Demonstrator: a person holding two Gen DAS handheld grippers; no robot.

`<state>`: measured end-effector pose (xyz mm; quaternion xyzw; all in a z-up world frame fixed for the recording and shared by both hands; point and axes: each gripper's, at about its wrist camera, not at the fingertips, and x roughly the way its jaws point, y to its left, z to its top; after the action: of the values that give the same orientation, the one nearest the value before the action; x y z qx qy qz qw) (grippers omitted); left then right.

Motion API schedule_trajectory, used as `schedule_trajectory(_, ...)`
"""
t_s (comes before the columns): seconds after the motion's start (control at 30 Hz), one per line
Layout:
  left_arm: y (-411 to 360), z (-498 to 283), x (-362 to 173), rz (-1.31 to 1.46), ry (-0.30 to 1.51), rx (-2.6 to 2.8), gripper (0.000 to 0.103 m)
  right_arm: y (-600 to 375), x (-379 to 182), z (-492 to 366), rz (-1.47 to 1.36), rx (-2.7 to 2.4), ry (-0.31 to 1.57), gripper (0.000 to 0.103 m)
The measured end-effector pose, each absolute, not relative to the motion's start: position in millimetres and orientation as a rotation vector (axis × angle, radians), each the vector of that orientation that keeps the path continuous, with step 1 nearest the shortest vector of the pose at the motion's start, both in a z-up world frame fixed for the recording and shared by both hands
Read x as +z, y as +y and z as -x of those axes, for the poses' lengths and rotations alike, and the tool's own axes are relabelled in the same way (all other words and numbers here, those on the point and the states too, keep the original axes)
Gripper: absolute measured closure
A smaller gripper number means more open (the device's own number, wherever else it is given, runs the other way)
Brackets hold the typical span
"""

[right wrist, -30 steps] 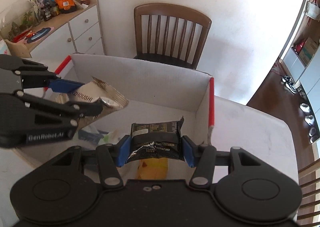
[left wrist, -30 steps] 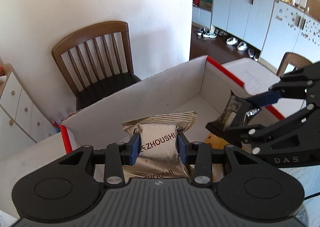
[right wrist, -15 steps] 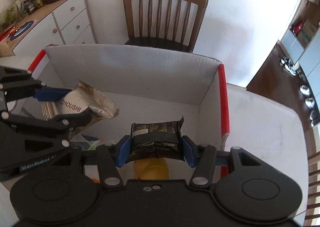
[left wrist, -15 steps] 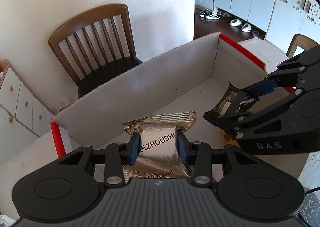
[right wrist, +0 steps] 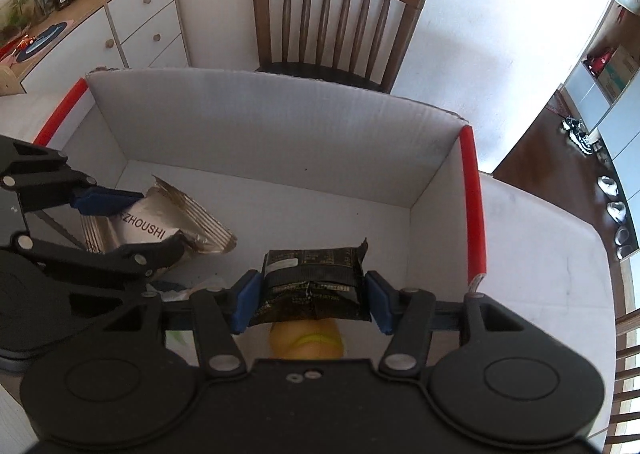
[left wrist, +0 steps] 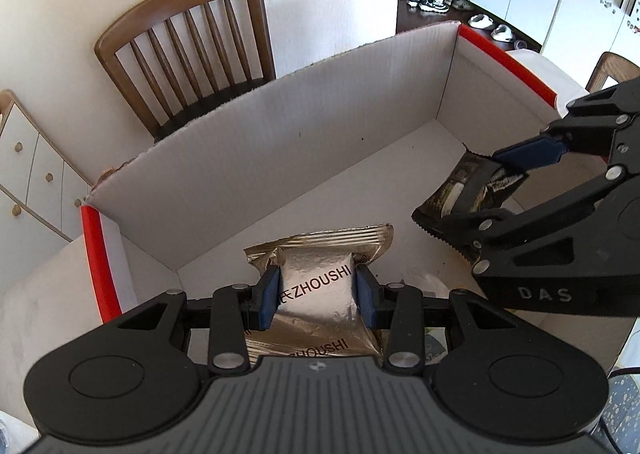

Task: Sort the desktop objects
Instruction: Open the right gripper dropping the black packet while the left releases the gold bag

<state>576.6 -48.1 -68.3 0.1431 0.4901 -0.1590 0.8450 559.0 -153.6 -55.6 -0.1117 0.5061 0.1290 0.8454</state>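
A white cardboard box [left wrist: 280, 142] with red-taped edges stands open on the table, and both grippers hang over its inside. My left gripper [left wrist: 316, 290] is shut on a silver foil packet [left wrist: 316, 274] printed ZHOUSHI, held above the box floor near the left wall. In the right wrist view the left gripper [right wrist: 160, 222] and the silver packet [right wrist: 144, 230] show at the left. My right gripper [right wrist: 312, 294] has a black snack packet [right wrist: 312, 274] between its pads; its jaws are opening, with the pads still touching the packet's sides. A yellow object [right wrist: 306, 342] lies in the box beneath it.
A wooden chair [right wrist: 336, 14] stands behind the box against a white wall. A white drawer cabinet [right wrist: 140, 22] with snack bags on top is at the far left. White tabletop [right wrist: 540, 254] lies to the right of the box. Some wrappers lie on the box floor.
Both grippers have sunk lower into the box with their packets and tilted further down. The right gripper's pads have spread slightly around the black packet.
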Motion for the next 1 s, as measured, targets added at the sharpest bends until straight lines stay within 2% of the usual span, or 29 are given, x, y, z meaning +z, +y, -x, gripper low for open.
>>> schedule_trajectory(0.17,-48.3,-572.5,-67.3,-0.294,1.027,-0.325,0.062,-156.0,-52.3,-556.2,0.247,0.267,1.052,0.038)
schedule_trajectory(0.23,-48.8,-570.6,-63.6,-0.295,1.016,-0.322,0.057,-157.8,-51.0,-554.3,0.249,0.262,1.049,0.038)
schedule_trajectory(0.3,-48.5,-567.3,-58.6,-0.294,1.001,-0.321,0.047,-159.4,-48.4,-552.0,0.248,0.264,1.045,0.038)
schedule_trajectory(0.37,-46.3,-566.3,-53.2,-0.288,0.984,-0.317,0.045,-164.3,-43.5,-546.6,0.249,0.272,1.037,0.038)
schedule_trajectory(0.87,-34.6,-536.2,-2.1,-0.259,0.921,-0.309,0.045,-175.8,5.2,-513.0,0.275,0.327,0.963,0.038)
schedule_trajectory(1.0,-32.0,-521.5,14.4,-0.239,0.909,-0.306,0.045,-180.7,19.2,-498.9,0.267,0.339,0.943,0.034)
